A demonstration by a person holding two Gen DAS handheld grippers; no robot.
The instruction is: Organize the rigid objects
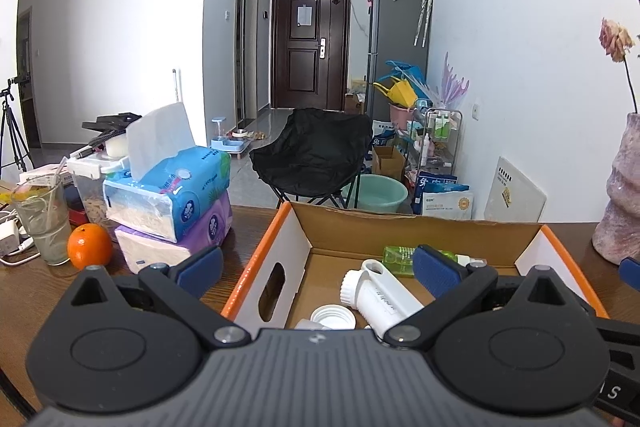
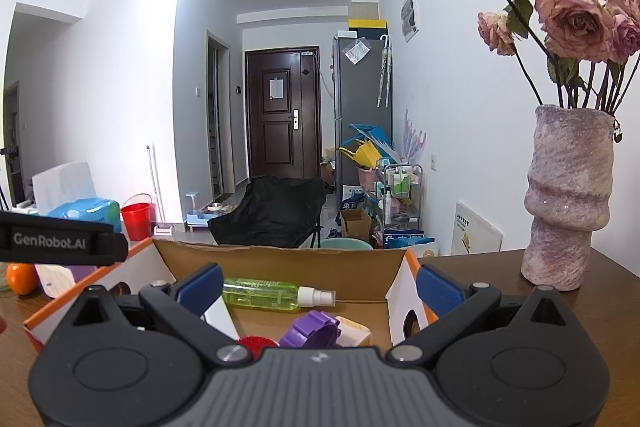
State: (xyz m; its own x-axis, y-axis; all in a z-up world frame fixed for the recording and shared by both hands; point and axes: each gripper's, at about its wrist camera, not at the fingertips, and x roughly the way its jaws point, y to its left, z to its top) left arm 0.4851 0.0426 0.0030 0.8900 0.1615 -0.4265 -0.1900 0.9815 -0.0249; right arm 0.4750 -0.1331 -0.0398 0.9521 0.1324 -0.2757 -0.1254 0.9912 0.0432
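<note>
Cardboard box (image 2: 280, 259) with orange rims sits on the wooden tabletop (image 2: 500, 307), already holding our green spray bottle (image 2: 264, 293), white tube (image 1: 384, 297) and purple cap (image 2: 312, 329). Left gripper (image 1: 318, 269) and right gripper (image 2: 318, 293) both hover with jaws apart, empty. Backing out, we should probably avoid tissue packs (image 1: 176, 195) leftward and the vase (image 2: 568, 195) rightward.

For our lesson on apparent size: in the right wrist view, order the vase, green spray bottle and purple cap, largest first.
1. vase
2. green spray bottle
3. purple cap, partly hidden, so its place is unsure
</note>
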